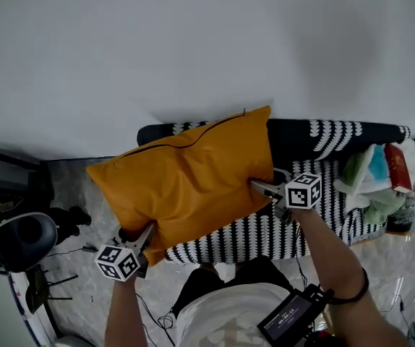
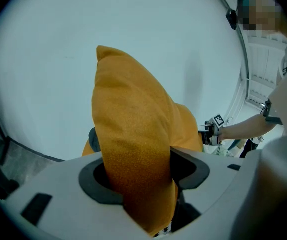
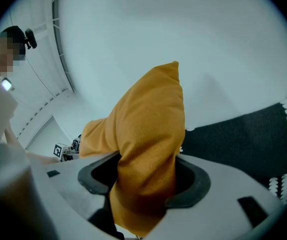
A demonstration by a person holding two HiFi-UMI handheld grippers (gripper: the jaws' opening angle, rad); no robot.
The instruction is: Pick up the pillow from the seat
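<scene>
An orange pillow [image 1: 186, 176] hangs lifted above the black-and-white patterned seat [image 1: 265, 233], tilted with its right corner high. My left gripper [image 1: 144, 238] is shut on the pillow's lower left corner, and my right gripper [image 1: 260, 187] is shut on its right edge. In the left gripper view the orange pillow [image 2: 133, 149] fills the gap between the jaws and rises ahead, with the other gripper [image 2: 211, 130] small beyond it. In the right gripper view the pillow [image 3: 146, 134] is likewise pinched between the jaws, and the seat's dark backrest [image 3: 243, 139] lies to the right.
A white wall [image 1: 193, 42] fills the far side. Clothes and a red item [image 1: 381, 176] are piled at the seat's right end. A dark round chair [image 1: 19, 241] and cables stand on the floor at the left. The person's legs [image 1: 222, 288] are right below.
</scene>
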